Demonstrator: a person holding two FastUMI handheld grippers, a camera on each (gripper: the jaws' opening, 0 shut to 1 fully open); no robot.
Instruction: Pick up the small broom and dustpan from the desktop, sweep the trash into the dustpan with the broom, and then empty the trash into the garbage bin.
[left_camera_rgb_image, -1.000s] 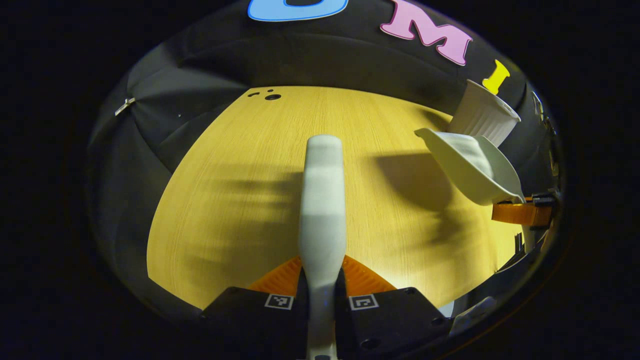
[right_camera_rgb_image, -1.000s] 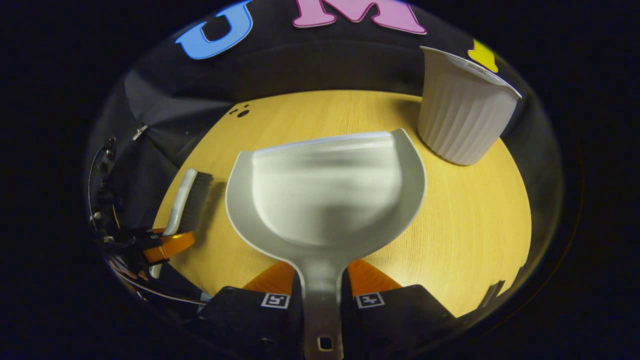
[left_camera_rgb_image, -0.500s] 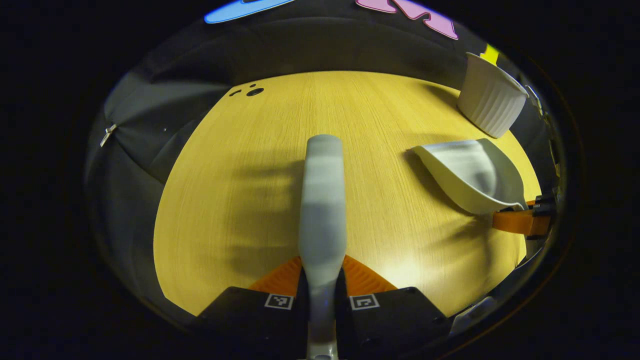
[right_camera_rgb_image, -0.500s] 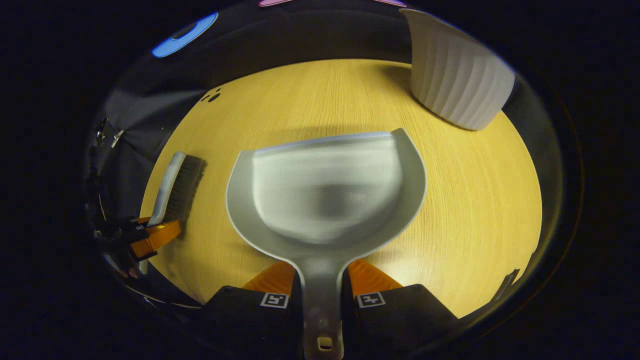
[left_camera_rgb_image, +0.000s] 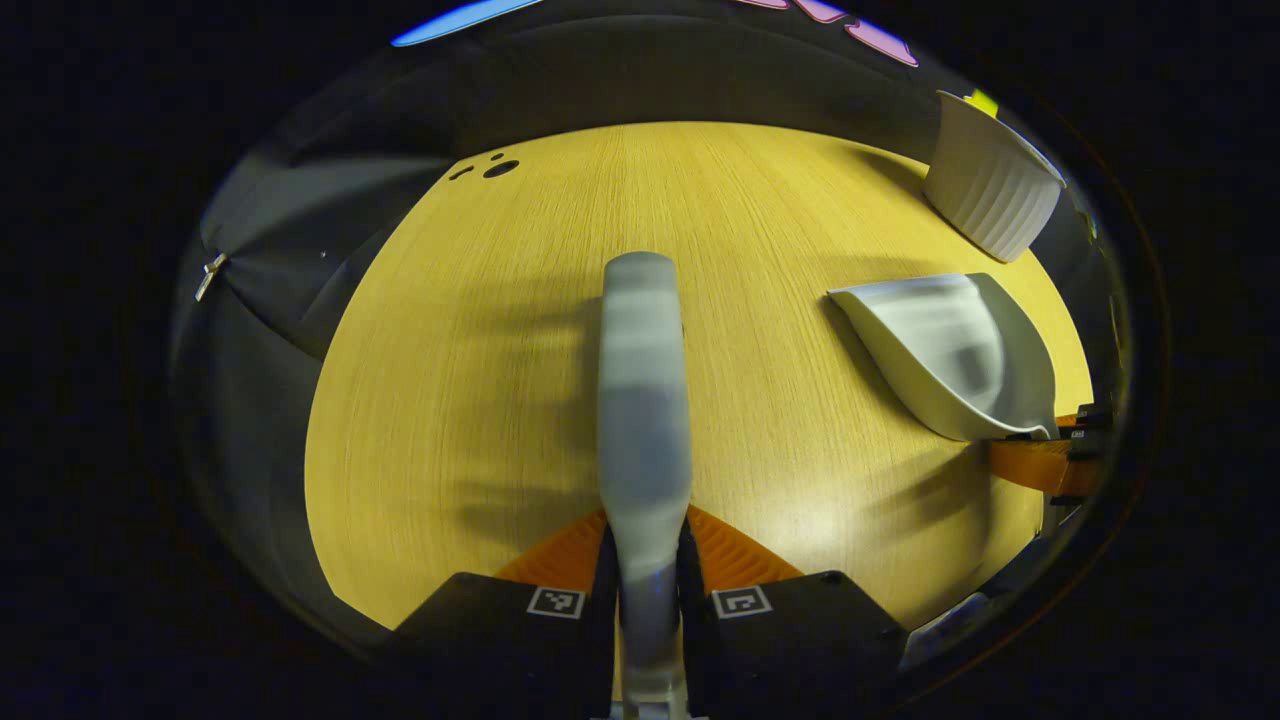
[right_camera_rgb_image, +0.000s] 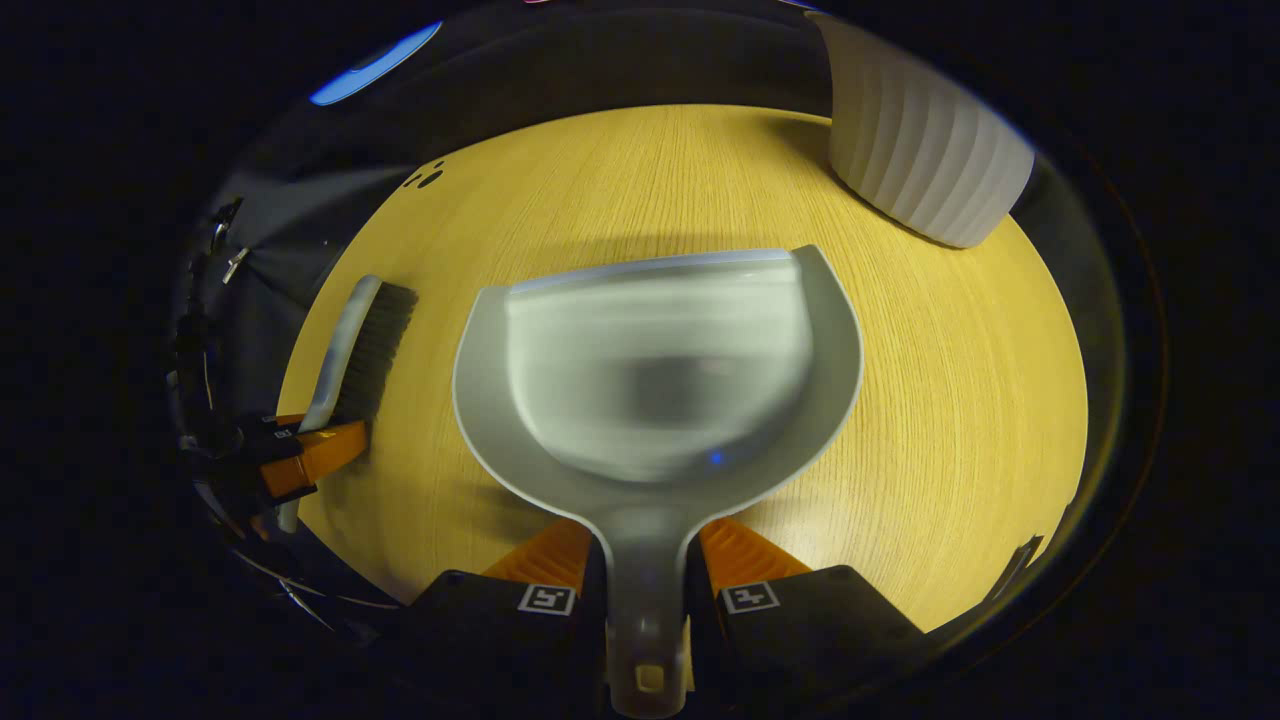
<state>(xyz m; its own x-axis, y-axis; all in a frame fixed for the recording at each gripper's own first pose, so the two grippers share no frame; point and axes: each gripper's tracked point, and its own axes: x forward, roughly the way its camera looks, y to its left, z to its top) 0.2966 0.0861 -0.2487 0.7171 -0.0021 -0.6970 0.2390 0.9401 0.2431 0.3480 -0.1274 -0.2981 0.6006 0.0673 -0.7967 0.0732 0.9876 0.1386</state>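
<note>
Both grippers stay clamped: left gripper (left_camera_rgb_image: 646, 545) on the broom (left_camera_rgb_image: 642, 400), right gripper (right_camera_rgb_image: 645, 560) on the dustpan (right_camera_rgb_image: 655, 370), now lowered toward the desktop (right_camera_rgb_image: 950, 400), pan empty; the bin (right_camera_rgb_image: 925, 165) sits farther off.

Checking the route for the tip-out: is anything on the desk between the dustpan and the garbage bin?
Nothing visible. In the right gripper view, bare desktop lies between the dustpan held by the right gripper and the garbage bin ahead to its right. The broom is off to the left.
</note>
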